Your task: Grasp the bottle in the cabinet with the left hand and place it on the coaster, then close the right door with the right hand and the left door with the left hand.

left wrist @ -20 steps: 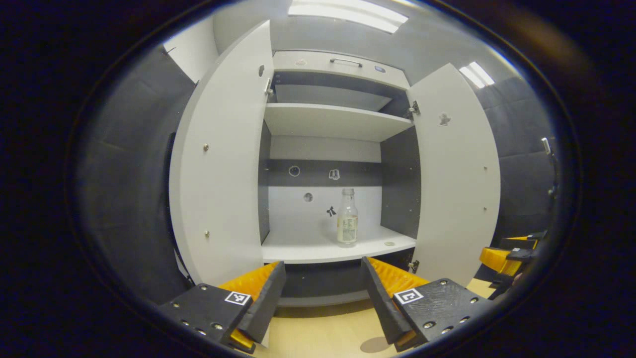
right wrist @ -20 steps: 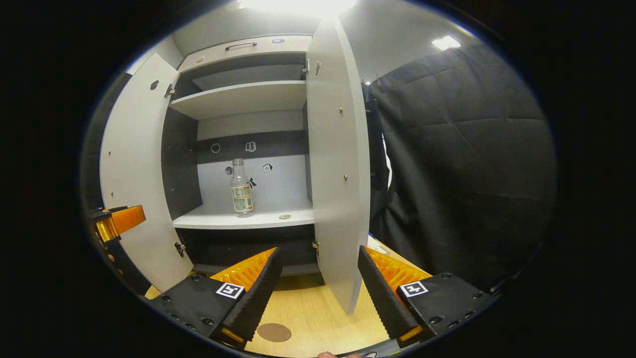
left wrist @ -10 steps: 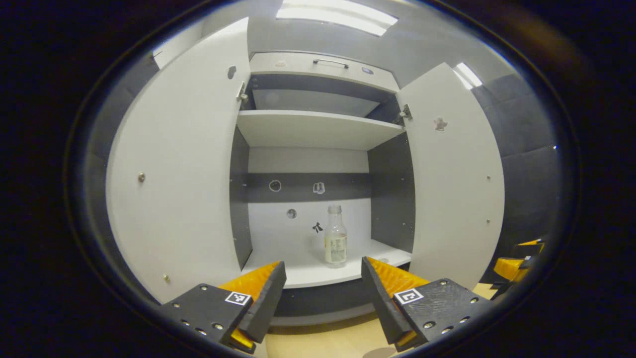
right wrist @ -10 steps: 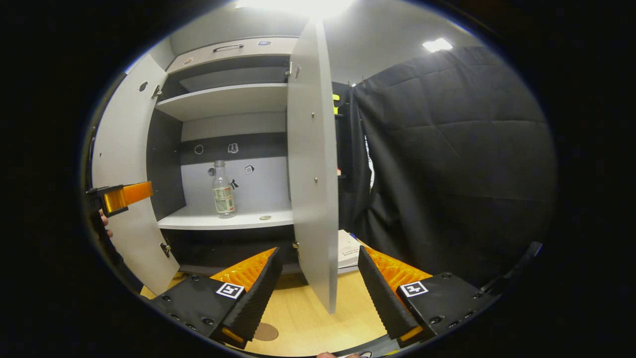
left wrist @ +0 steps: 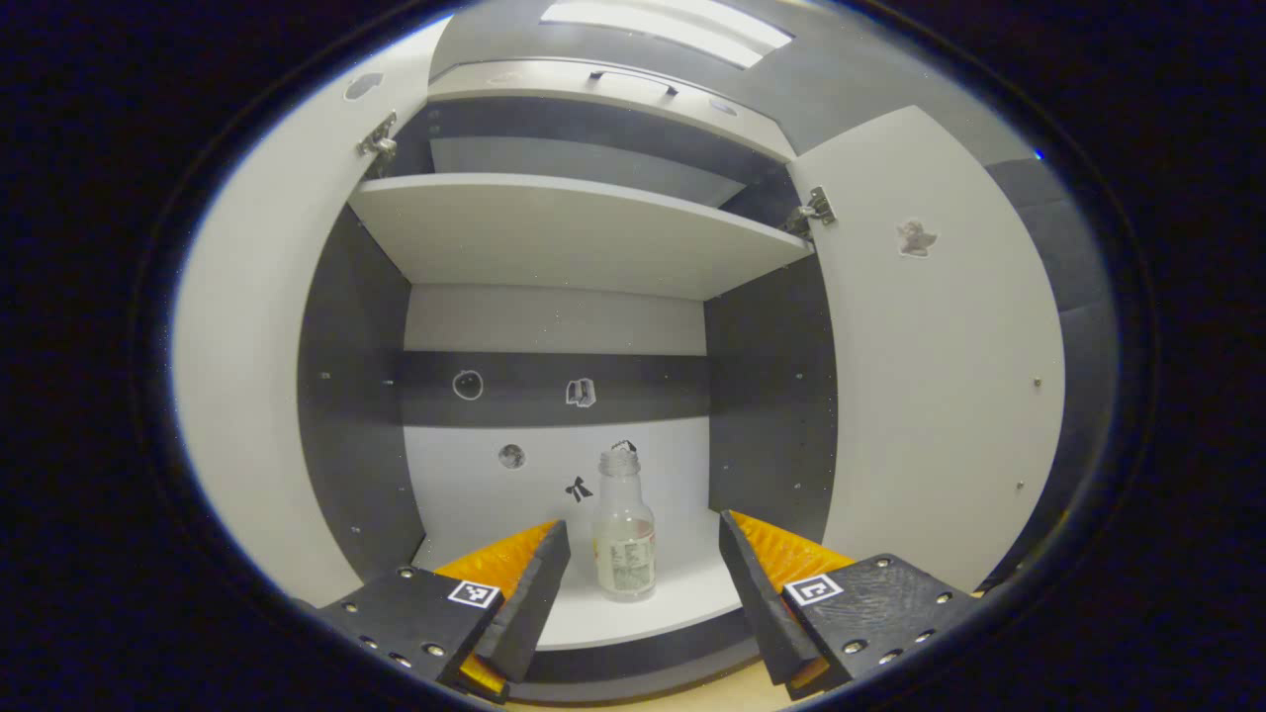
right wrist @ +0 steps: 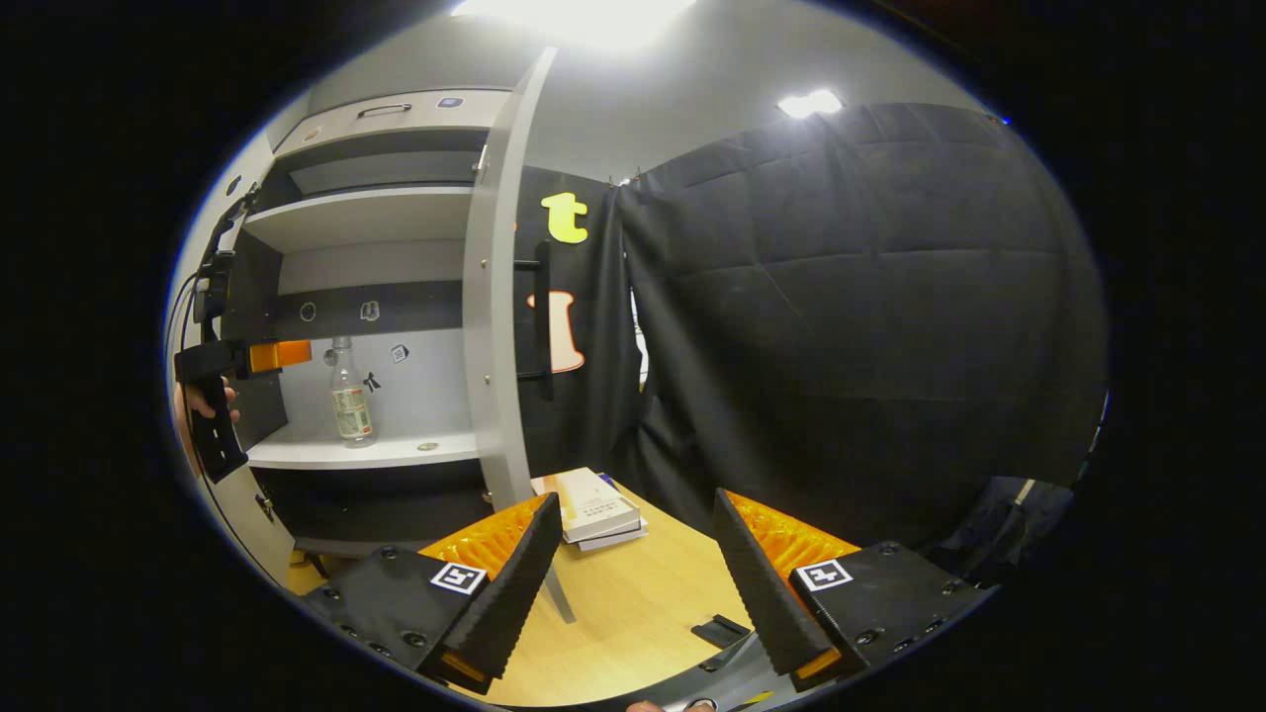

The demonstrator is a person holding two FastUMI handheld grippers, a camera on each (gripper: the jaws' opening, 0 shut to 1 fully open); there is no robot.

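Step in hand, by the look of it: reach for the grasp, nothing held yet. Left to right in left gripper view: left door point(left wrist: 267, 396) swung wide open, then lower shelf point(left wrist: 673, 603) w/ bottle point(left wrist: 624, 524) standing upright on it, framed between the fingers of the left gripper point(left wrist: 641, 593), jaws spread apart and clear of the glass, bottle farther in; right door point(left wrist: 940, 376) open too, small sticker near its top. Back wall of cabinet point(left wrist: 554, 326) carries a few little stickers, too small to read. Bottle clear, cap seemingly off, pale label w/ print around lower body, text not legible, no brand to make out. Right gripper view, left to right: left gripper point(right wrist: 272, 354) w/ hand on its grip at cabinet mouth, bottle point(right wrist: 350, 391) just past it on shelf, right door point(right wrist: 490, 326) seen edge-on w/ dark handle, books point(right wrist: 591, 506) on table point(right wrist: 643, 603), right gripper point(right wrist: 633, 593) hanging idle above table, fingers wide apart, empty. Next move prob calls for: push left gripper further in till fingers flank bottle body at label height, squeeze, lift straight, mind upper shelf and door edges on way out. Coaster not located from here.
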